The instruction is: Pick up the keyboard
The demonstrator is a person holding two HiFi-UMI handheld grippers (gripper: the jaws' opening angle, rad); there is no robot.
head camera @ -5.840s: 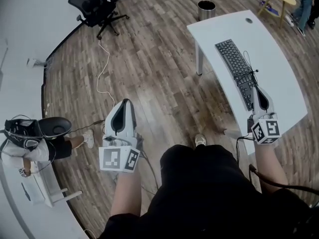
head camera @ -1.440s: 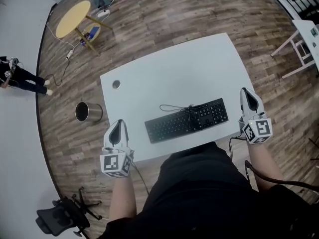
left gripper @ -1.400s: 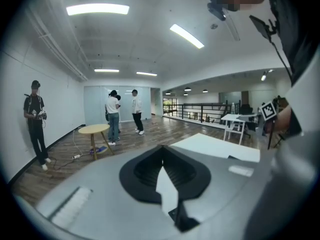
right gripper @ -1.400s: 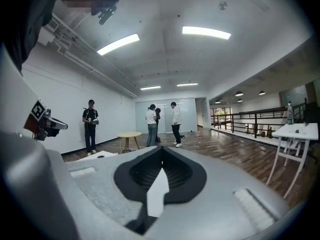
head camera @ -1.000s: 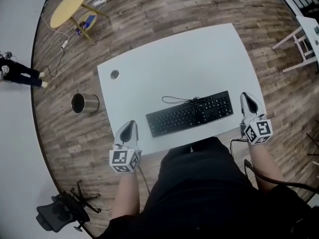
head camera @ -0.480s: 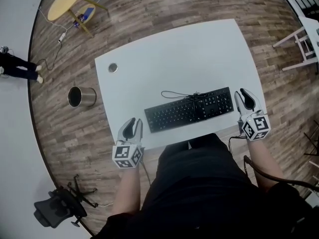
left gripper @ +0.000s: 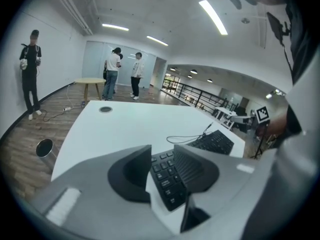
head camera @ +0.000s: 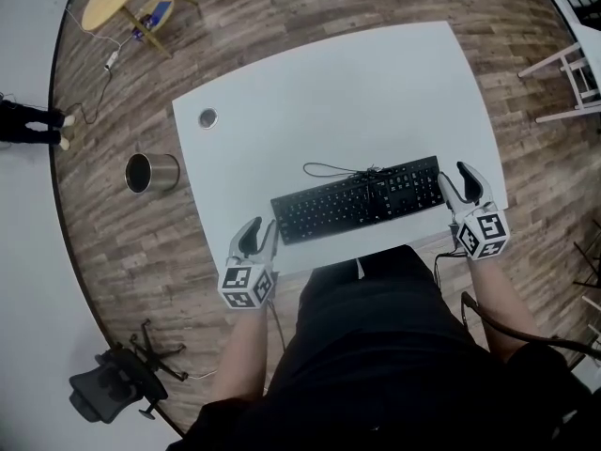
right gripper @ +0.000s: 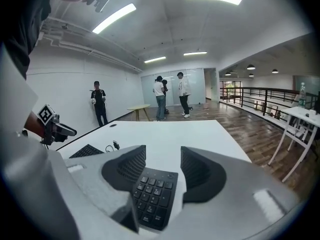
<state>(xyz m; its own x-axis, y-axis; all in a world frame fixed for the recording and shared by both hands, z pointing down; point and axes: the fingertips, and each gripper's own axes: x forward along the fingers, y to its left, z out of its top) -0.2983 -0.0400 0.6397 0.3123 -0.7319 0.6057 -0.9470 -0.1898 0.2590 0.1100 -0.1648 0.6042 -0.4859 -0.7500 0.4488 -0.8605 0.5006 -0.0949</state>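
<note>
On the one white surface (head camera: 338, 83), the one keyboard (head camera: 357, 200) lay near the 6 o'clock edge. The left gripper (head camera: 258, 228) at its 9 o'clock end and the right gripper (head camera: 458, 180) at its 3 o'clock end had fingers (left gripper: 131, 173) opening, keys between them but unclamped. A sound lift meant seating both grippers deep, closing them evenly and raising the keyboard level, its one cable (head camera: 306, 169) trailing

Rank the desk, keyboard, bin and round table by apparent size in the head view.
1. desk
2. keyboard
3. round table, cut off by the frame edge and farther away, so only narrowly ahead
4. bin, close to the table's visible part
</note>
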